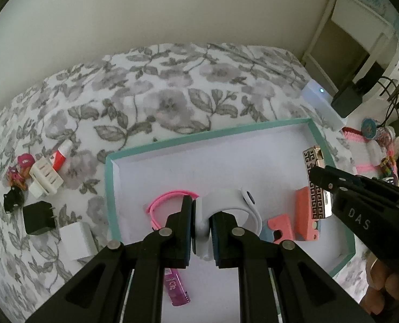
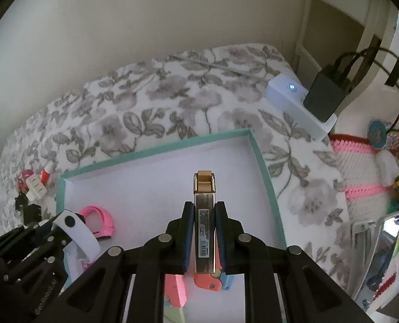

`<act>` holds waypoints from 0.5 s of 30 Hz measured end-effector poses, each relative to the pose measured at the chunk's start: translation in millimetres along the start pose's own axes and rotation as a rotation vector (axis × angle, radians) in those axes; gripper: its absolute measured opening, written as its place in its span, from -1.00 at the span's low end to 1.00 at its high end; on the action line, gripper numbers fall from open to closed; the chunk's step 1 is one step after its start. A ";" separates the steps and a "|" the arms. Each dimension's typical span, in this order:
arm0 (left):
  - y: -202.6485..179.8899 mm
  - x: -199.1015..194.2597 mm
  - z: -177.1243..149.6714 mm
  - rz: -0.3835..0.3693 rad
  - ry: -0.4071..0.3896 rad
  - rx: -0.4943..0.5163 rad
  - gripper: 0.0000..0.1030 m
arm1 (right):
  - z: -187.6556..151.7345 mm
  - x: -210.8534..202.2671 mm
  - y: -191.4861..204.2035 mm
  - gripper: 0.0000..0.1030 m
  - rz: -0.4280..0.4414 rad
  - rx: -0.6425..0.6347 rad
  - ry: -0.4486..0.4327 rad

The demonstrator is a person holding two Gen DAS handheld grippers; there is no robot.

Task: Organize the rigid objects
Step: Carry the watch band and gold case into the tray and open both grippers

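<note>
A plain cream wall (image 1: 151, 8) fills the upper part of both views. Below it spreads a bed cover (image 1: 172, 91) printed with grey flowers and leaves. At upper right stands pale wooden furniture (image 1: 353, 27), dimly lit.

Home bedroom, floral bedspread (image 1: 172, 99), crocheted basket (image 2: 361, 167), white shelf (image 1: 361, 27)
</note>
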State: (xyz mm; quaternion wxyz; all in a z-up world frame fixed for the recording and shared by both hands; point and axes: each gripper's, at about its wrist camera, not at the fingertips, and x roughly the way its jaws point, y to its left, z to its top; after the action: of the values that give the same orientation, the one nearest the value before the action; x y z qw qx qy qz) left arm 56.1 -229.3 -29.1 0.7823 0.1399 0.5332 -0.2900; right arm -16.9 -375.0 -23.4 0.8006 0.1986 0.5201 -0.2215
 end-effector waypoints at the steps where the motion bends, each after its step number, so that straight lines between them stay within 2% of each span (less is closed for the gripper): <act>1: 0.4 1.8 -0.6 0.001 0.005 -0.002 -0.75 | -0.9 3.7 -0.4 -0.68 -0.002 0.000 0.009; 15: 3.5 10.8 -2.4 0.014 0.047 -0.019 -0.74 | -3.7 16.4 -3.6 -0.68 -0.022 -0.002 0.052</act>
State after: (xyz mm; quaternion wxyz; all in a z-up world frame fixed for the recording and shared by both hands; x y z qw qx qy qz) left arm 59.2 -228.6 -40.3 0.7727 0.1431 0.5533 -0.2763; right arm -15.8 -378.3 -40.1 0.7847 0.1975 0.5430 -0.2245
